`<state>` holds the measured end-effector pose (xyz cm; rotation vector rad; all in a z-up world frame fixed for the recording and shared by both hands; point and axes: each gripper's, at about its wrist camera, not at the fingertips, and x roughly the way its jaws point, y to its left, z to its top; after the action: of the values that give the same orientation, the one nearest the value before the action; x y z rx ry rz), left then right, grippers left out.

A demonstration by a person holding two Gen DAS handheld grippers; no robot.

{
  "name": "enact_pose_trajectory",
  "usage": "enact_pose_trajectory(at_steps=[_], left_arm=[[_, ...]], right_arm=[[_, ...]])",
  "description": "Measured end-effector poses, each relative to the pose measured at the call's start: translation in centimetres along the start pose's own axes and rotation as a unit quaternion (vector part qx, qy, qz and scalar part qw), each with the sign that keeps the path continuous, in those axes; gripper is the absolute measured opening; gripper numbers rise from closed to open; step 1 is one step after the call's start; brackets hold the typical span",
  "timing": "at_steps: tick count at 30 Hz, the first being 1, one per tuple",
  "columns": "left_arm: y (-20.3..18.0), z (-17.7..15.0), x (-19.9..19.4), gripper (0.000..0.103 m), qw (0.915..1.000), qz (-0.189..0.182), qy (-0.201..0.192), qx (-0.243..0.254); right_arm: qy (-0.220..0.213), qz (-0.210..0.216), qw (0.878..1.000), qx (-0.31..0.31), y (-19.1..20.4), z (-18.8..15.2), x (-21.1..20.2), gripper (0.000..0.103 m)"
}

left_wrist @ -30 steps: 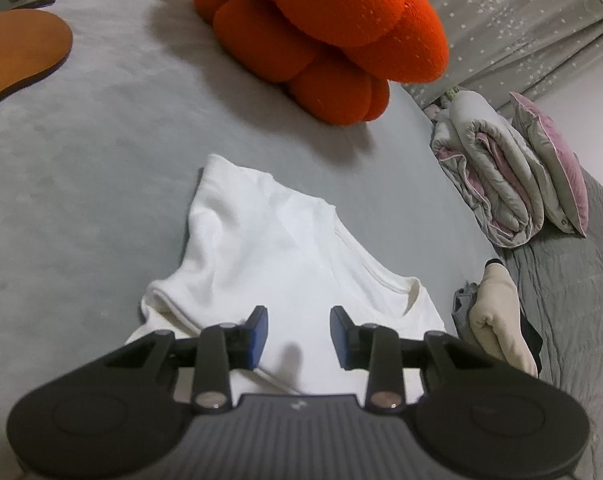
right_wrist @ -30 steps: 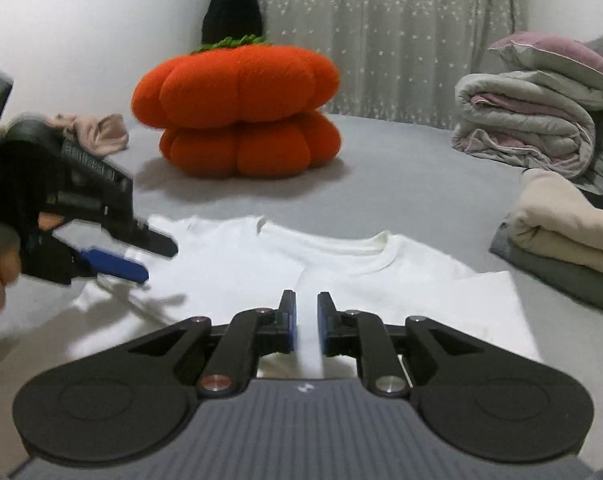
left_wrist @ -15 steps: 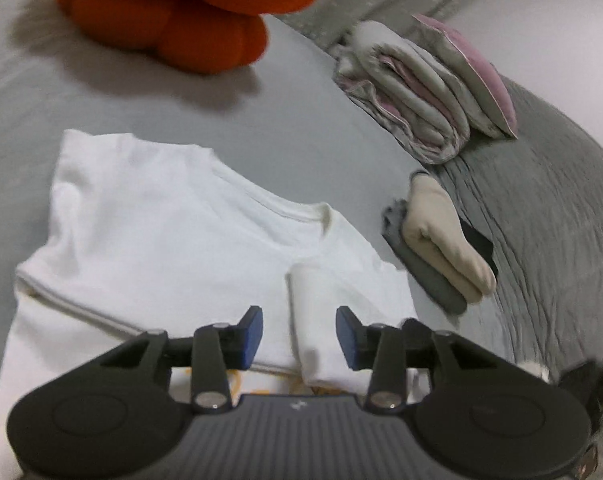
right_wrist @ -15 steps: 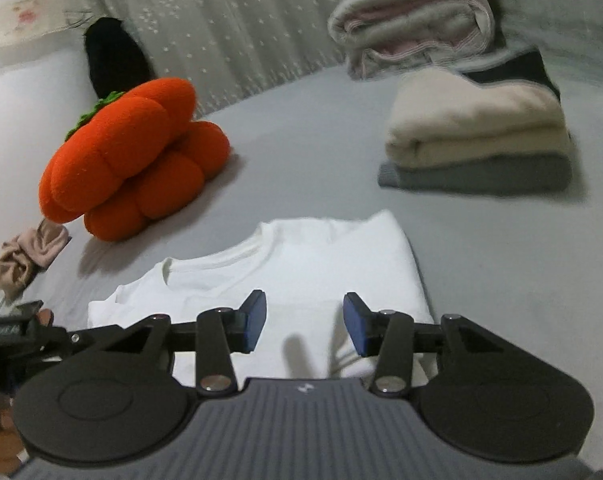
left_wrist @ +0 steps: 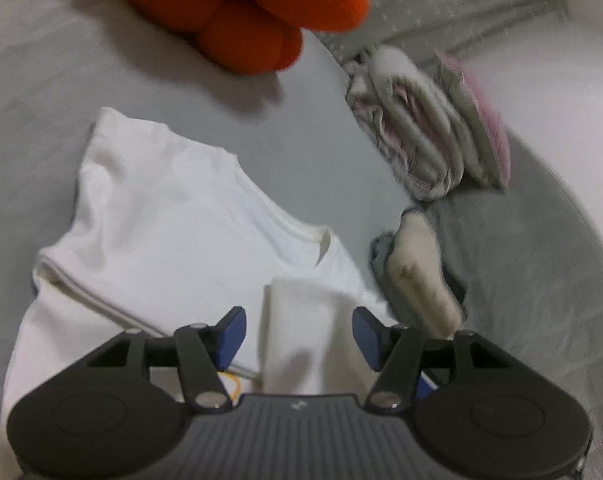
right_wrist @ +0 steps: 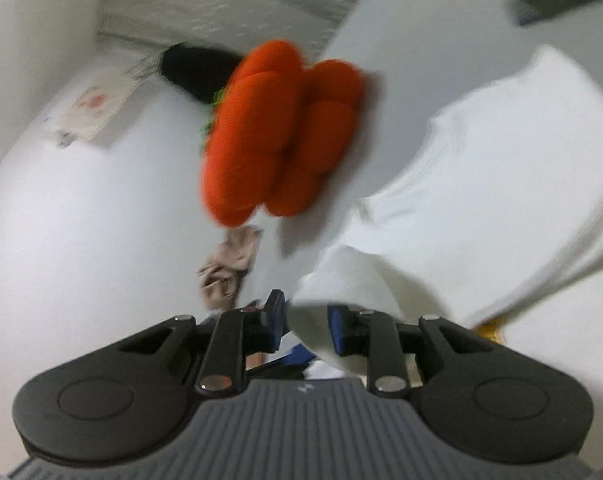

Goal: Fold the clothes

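A white T-shirt [left_wrist: 173, 220] lies spread on the grey bed, collar toward the right. One sleeve [left_wrist: 301, 312] is folded in over its body. My left gripper [left_wrist: 299, 332] hovers just above that sleeve; its jaws are opening and the pads stand clear of the cloth. In the right wrist view, which is rolled and blurred, the T-shirt [right_wrist: 501, 168] fills the right side. A lifted fold of it sits between the blue pads of my right gripper [right_wrist: 306, 320], whose jaws are closing onto the cloth.
An orange pumpkin plush [left_wrist: 241, 4] sits beyond the shirt. A rolled quilt [left_wrist: 413, 128] and a pink-edged pillow [left_wrist: 477, 120] lie at the right, with a stack of folded beige and grey clothes [left_wrist: 417, 280] nearer. A crumpled beige cloth [right_wrist: 229, 264] lies near the plush.
The left jaws have spread wider over the folded sleeve. The right gripper has rolled hard to one side, and its jaws, wider half a second ago, have narrowed onto a fold of the shirt.
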<state>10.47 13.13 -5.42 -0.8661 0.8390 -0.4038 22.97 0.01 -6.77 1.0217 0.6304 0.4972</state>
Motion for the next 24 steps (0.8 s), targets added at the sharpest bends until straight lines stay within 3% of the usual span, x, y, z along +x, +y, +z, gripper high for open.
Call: enact_pose_trajectory(at_steps=[12, 17, 21, 24], left_arm=[[1.3, 0.5, -0.4, 0.063, 0.9989, -0.018, 0.008, -0.043], [2.2, 0.8, -0.6, 0.063, 0.9980, -0.005, 0.007, -0.062], [2.1, 0.8, -0.7, 0.063, 0.9987, 0.008, 0.011, -0.049], [1.5, 0.7, -0.5, 0.063, 0.9995, 0.012, 0.017, -0.022]], right_arm=[[0.016, 0.086, 0.995, 0.046, 1.3, -0.3, 0.0, 0.031], [0.043, 0.120, 0.991, 0.034, 3.3, -0.8, 0.3, 0.032], [0.013, 0.096, 0.995, 0.001, 4.1, 0.1, -1.0, 0.032], [-0.019, 0.025, 0.999, -0.020, 3.2, 1.2, -2.4, 0.033]])
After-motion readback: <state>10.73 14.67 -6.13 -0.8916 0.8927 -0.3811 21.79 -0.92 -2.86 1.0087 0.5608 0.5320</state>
